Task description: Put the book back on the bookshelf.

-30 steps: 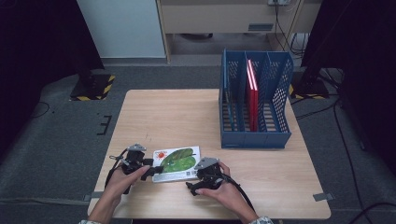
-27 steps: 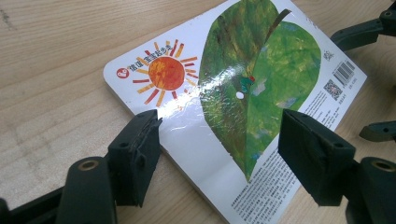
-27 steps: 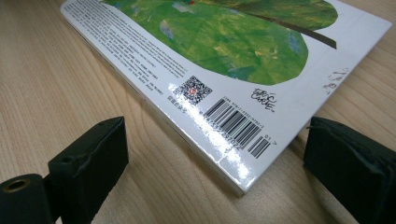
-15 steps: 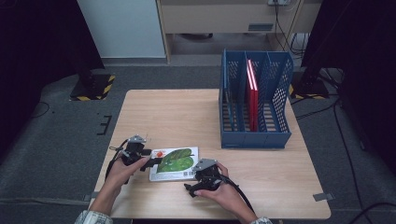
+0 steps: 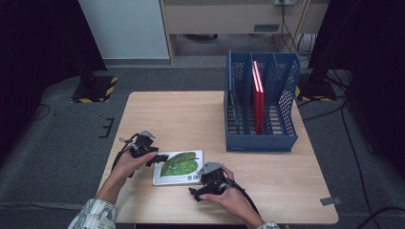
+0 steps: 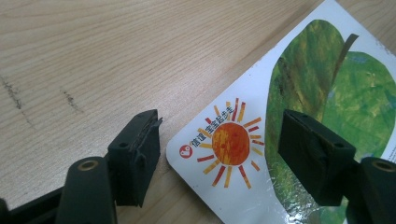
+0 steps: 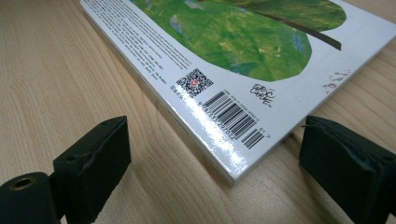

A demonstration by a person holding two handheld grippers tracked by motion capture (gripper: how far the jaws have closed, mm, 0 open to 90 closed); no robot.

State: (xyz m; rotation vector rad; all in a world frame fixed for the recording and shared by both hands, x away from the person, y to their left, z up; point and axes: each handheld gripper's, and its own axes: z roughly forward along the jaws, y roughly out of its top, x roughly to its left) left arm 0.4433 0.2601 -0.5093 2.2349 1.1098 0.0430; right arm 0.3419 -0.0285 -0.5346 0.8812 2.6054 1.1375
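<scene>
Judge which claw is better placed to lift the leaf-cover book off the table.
Right, probably. The right claw sits low at table level with the book corner and its edge between open jaws, so it could close on the thickness. The left claw looks down on the cover's sun corner, one jaw above the cover.

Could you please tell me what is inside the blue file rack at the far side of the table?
The blue file rack holds one red book standing upright in its middle compartment. The other compartments look empty, though the rack's front wall hides their lowest parts.
</scene>
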